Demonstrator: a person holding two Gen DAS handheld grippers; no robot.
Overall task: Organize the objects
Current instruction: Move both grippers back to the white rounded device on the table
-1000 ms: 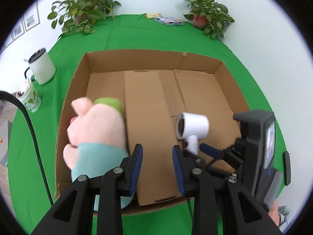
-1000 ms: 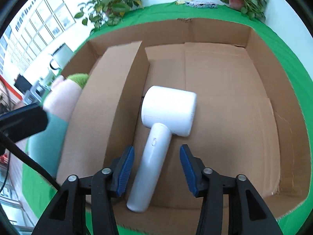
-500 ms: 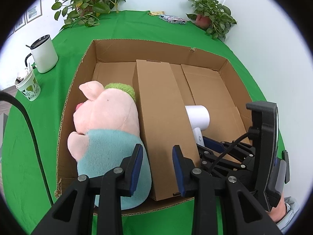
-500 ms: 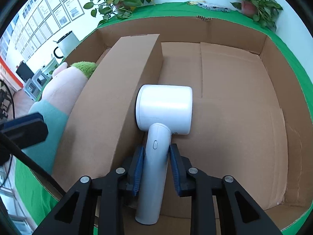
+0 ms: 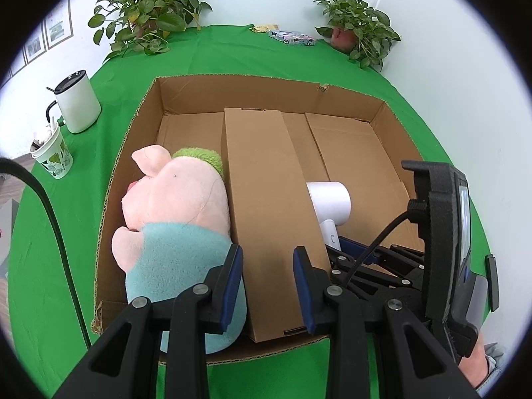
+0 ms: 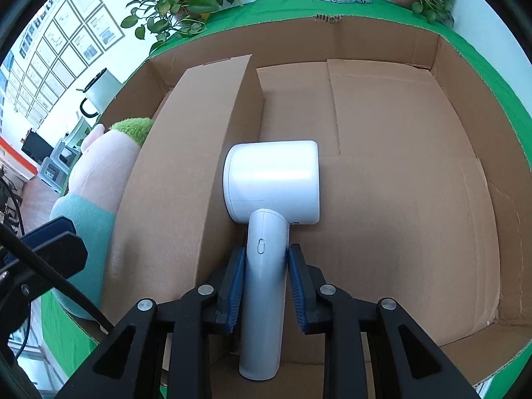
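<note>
A cardboard box (image 5: 392,126) (image 6: 465,106) lies open on the green table, split by an upright cardboard divider (image 5: 266,206) (image 6: 186,153). A pink plush pig (image 5: 176,206) (image 6: 99,173) in a teal shirt lies in the left compartment. A white hair dryer (image 6: 271,183) (image 5: 329,199) lies in the right compartment. My right gripper (image 6: 264,279) is shut on the dryer's handle; it also shows in the left wrist view (image 5: 352,249). My left gripper (image 5: 267,286) is open and empty above the box's near edge, straddling the divider.
A white mug (image 5: 78,103) and a paper cup (image 5: 53,154) stand left of the box. Two potted plants (image 5: 149,26) (image 5: 355,30) and a small packet (image 5: 292,37) sit at the table's far edge. A black cable (image 5: 50,212) runs along the left.
My right gripper closed on the dryer's handle. The plush pig settled into the left compartment, and my left gripper drew back a little, still open.
</note>
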